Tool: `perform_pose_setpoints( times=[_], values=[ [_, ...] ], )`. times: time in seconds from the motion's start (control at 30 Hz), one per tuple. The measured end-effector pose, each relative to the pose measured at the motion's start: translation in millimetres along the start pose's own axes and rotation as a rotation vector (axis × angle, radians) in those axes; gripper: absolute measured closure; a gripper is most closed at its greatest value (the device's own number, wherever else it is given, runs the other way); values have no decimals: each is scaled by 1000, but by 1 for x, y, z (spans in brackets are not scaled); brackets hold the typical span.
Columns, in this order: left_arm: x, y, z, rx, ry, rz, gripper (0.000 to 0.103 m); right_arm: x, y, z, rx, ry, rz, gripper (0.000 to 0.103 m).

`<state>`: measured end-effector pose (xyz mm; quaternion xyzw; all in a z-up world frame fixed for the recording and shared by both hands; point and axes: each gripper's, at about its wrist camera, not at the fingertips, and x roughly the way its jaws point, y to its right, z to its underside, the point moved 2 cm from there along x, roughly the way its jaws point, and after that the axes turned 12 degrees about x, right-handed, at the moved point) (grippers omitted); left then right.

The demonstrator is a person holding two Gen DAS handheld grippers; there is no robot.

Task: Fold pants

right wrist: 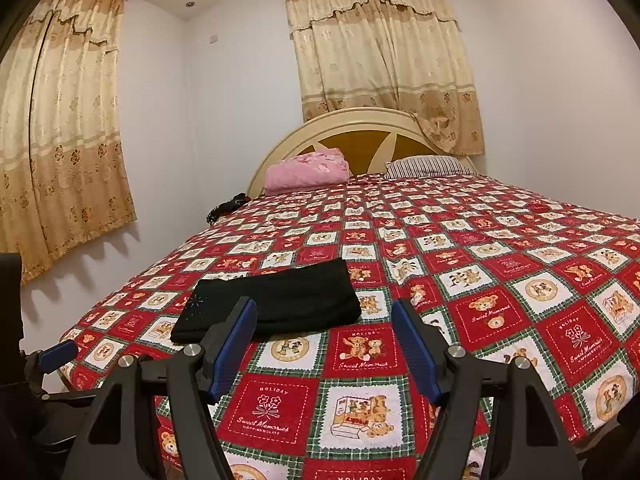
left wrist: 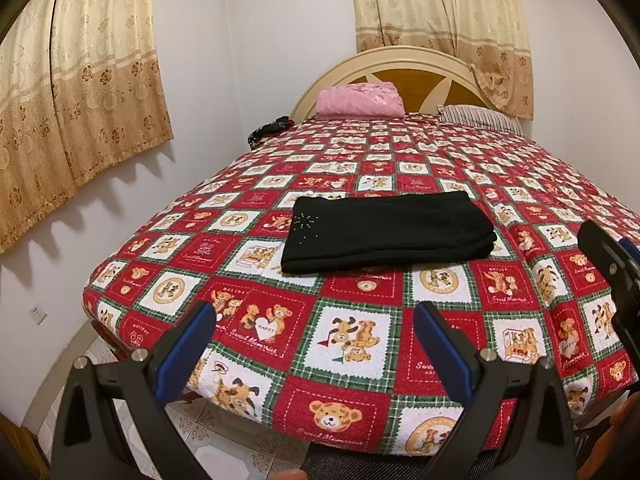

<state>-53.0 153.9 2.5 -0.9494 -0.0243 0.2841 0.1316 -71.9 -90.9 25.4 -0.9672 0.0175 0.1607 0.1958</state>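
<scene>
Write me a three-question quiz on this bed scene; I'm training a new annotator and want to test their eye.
1. True or false: the black pants lie spread out flat at full length on the bedspread.
2. Which gripper holds fabric? A) left gripper B) right gripper C) neither
3. Fill in: the folded blanket by the headboard is ____ in colour.

Key
1. False: they lie folded into a compact stack.
2. C: both stand open and apart from the pants.
3. Pink.

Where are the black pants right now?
The folded black pants lie on the teddy-bear bedspread near the bed's foot, ahead of both open grippers, far from the pink blanket.
</scene>
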Motion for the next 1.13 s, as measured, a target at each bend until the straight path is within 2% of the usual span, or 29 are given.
perform_pose_setpoints(
  times=[0.3,0.5,1.13],
  values=[
    [0,1,1,4,-3,-6,2,0,1,0,-2,-3,0,32],
    [0,4,0,20,-1,-45,2,0,1,2,-4,-7,3,32],
    [4,3,1,-2,-22,13,2,3,-1,7,0,-15,10,31]
  ],
)
